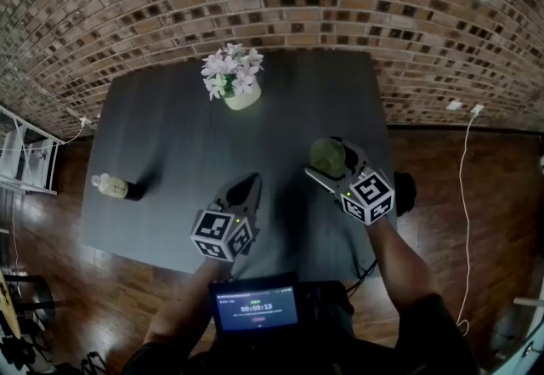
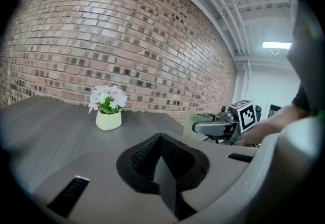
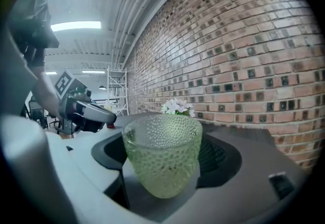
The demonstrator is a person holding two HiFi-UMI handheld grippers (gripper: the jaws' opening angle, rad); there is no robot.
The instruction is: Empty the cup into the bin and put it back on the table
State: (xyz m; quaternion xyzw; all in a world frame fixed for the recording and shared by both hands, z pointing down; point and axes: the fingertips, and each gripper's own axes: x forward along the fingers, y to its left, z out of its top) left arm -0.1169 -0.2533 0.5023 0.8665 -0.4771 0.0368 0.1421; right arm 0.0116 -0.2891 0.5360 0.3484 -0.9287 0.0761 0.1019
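Seemingly, the dimpled green glass cup [image 3: 161, 152] is being pinched by the right gripper [image 3: 164, 167] over the dark grey table [image 1: 170, 161]; carrying to the unseen bin is being called for.

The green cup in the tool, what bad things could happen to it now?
1. The cup looks like bumpy glass and gets narrower toward its base. The right tool grips it only at the sides, so it might slide out.
2. It is close to the right edge of the table. If it slips there, it could land on the wooden floor and may break.
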